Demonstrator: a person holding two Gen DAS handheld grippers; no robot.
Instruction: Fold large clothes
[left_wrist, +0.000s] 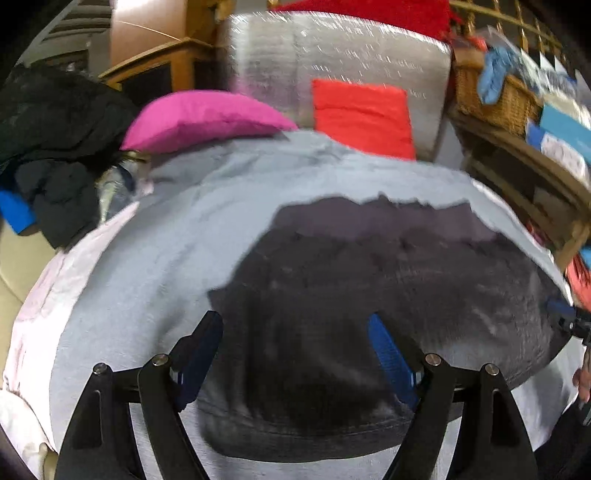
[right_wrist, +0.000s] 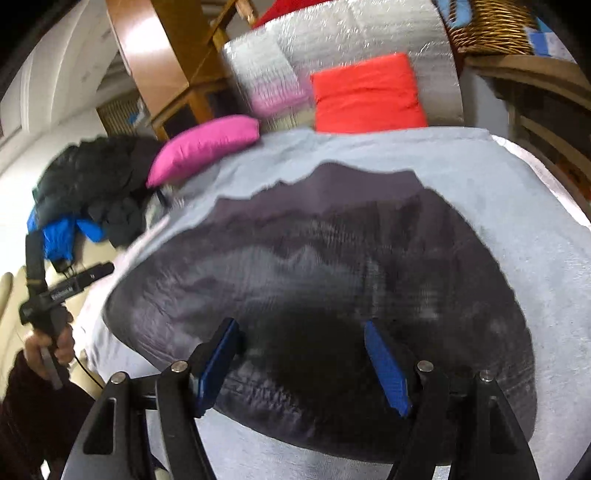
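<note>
Dark grey garment (left_wrist: 369, 280) spread flat mid-bed on pale grey sheet (left_wrist: 155, 258), left gripper (left_wrist: 295, 354) and right gripper (right_wrist: 301, 363) poised over its near edge, jaws apart, empty, pink cushion (left_wrist: 199, 118) and red cushion (left_wrist: 364, 114) at far edge.

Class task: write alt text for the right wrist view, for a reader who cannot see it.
The open right gripper hovers over a dark garment spread on a light grey sheet, nothing between its blue pads. Behind lie a pink cushion and a red cushion; at left a hand holds the other gripper's handle.
</note>
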